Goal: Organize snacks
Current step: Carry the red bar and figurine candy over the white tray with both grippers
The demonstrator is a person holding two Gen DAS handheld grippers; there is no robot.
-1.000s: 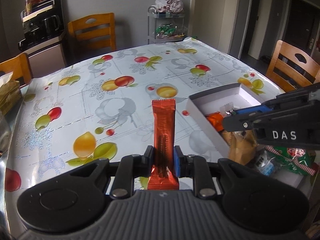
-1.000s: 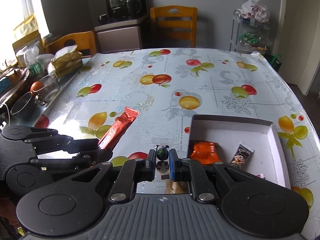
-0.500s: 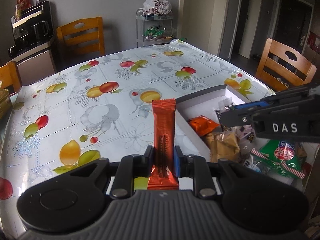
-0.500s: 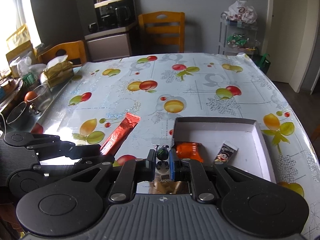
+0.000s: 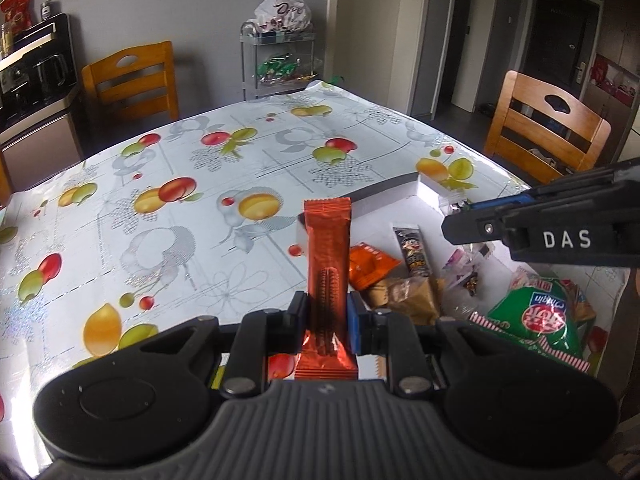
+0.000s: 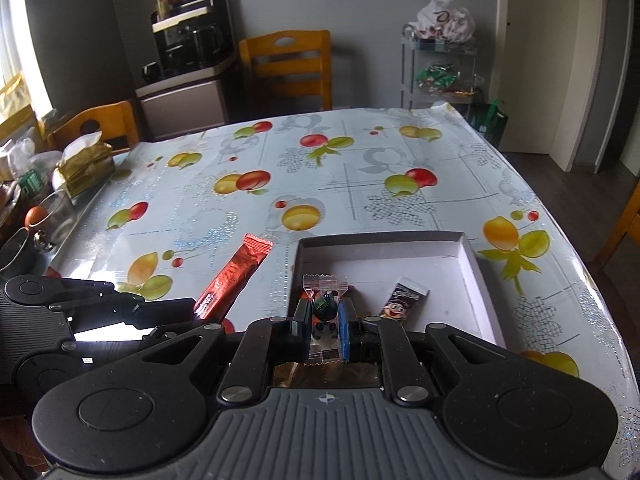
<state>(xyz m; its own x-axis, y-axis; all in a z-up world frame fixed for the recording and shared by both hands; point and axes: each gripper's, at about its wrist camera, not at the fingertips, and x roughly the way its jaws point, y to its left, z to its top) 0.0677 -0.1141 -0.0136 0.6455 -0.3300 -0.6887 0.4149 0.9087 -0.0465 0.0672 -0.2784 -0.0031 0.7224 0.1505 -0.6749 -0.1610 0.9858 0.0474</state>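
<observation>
Mid-carry: left gripper (image 5: pixel 327 322) is clamping tight on the red snack bar (image 5: pixel 328 264) just beside the white box (image 6: pixel 478 268), right gripper (image 6: pixel 325 326) is pinching a clear-wrapped candy (image 6: pixel 325 307) over it — next, prob. releasing both inside w/o tipping.
</observation>
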